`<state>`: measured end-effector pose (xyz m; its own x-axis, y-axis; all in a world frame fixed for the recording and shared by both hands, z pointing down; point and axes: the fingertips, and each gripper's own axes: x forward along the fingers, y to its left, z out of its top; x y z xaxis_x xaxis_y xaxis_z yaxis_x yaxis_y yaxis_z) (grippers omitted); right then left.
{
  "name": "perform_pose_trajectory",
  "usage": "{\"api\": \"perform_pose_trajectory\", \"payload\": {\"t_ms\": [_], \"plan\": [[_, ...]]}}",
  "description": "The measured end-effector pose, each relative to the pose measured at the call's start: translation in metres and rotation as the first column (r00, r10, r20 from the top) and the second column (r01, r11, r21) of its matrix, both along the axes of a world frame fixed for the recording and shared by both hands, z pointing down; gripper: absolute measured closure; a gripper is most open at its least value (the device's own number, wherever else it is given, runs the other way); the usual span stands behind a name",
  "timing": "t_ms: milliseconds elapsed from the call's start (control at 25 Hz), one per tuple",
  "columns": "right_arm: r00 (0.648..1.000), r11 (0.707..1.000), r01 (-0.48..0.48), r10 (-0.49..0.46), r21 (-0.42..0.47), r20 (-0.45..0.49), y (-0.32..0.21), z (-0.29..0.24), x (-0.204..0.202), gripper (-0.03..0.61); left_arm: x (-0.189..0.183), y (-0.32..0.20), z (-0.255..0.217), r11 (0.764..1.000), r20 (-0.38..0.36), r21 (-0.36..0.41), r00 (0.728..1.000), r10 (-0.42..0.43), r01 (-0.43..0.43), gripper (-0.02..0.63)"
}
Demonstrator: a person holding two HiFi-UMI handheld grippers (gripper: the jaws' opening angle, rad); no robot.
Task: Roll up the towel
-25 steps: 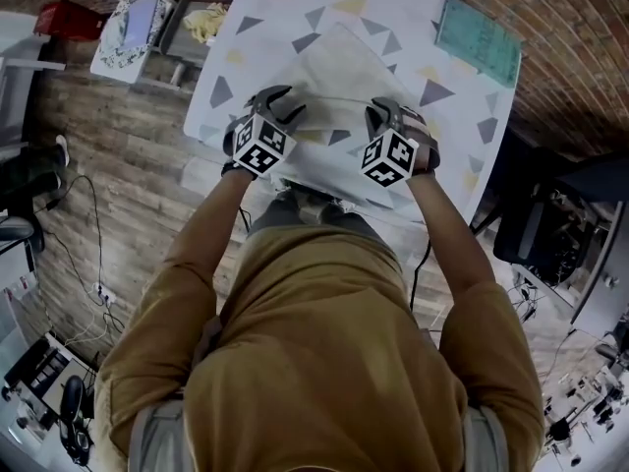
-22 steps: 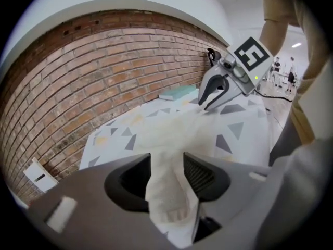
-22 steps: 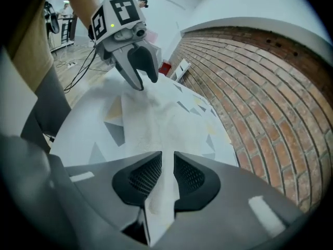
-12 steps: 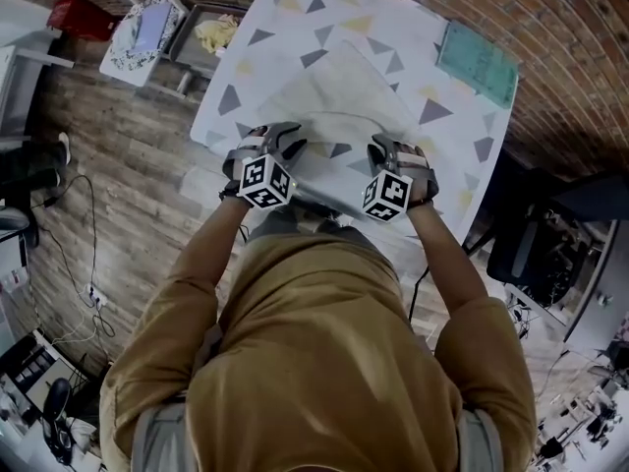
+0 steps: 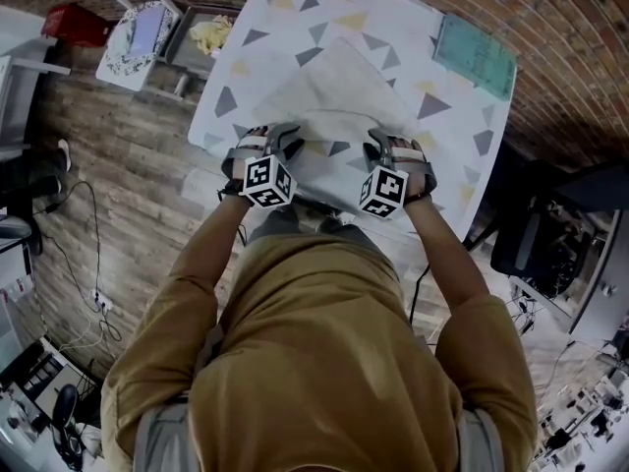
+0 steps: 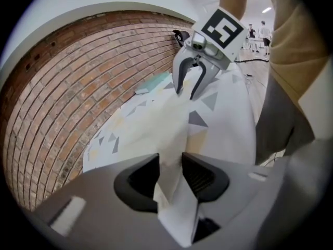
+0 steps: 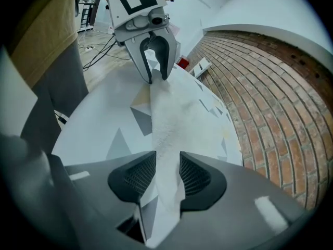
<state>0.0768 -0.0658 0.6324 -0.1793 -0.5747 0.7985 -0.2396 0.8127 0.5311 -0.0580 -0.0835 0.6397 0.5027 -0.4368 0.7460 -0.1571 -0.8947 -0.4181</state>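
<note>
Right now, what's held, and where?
The towel, by its near edge: left gripper at one end, right gripper at the other, whose jaws have just been opening.

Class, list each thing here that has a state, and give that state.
White terry towel: flat on the triangle-patterned table, near edge lifted and curled over.
Left hand-held gripper: shut on the towel's near edge.
Right hand-held gripper: on the towel's edge, though its jaws have just been opening.

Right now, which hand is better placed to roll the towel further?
Probably left. The left gripper pinches the towel's rolled near edge firmly. The right gripper's jaws have just been opening, towel between them, so its hold looks looser.
</note>
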Motion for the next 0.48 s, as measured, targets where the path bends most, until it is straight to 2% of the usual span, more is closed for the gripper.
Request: {"api": "perform_pose_trajectory", "payload": {"t_ms": [200,480], "plan": [[1.0,0.999,0.008,-0.009,-0.039,-0.013,0.007,0.01,0.003,0.453,0.001,0.001,0.006,0.999,0.023,-0.026,0.999,0.022,-0.022,0.42],[0.999,1.0,-0.003,0.002,-0.027,-0.05,0.003,0.01,0.003,0.453,0.001,0.001,0.01,0.998,0.055,-0.038,0.998,0.043,-0.041,0.425]]}}
